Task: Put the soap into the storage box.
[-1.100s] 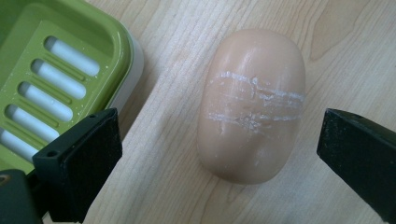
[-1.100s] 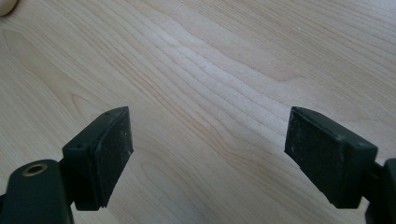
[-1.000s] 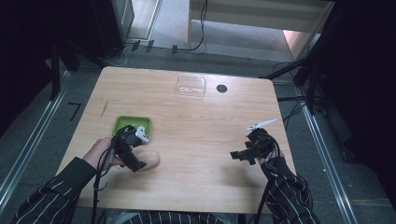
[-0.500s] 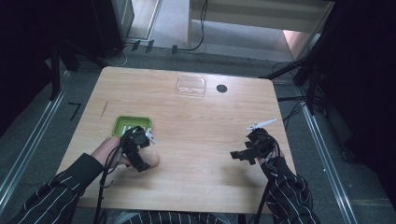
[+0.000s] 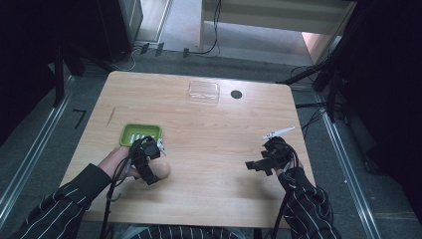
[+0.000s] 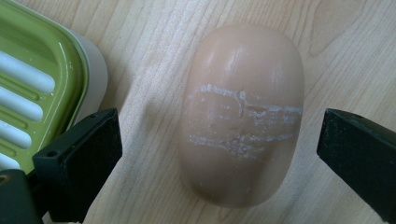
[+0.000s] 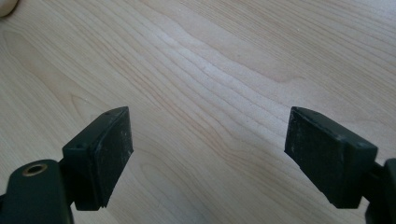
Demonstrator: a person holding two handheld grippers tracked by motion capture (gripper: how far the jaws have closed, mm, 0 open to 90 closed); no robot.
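Soap (image 6: 242,116) lies on the worktop (image 5: 209,129) just beside the green dish (image 6: 35,79), between the spread jaws of my left tool (image 6: 219,144), not yet grasped; I judge that the grasp and the placing are both left. My right tool (image 7: 208,154) hangs released over bare wood, and the dish is cut off at the edge of the left gripper view.

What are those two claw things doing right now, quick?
Left gripper: open, jaws either side of the beige oval soap bar, not touching it.
Right gripper: open, holding nothing, over the bare wooden table.
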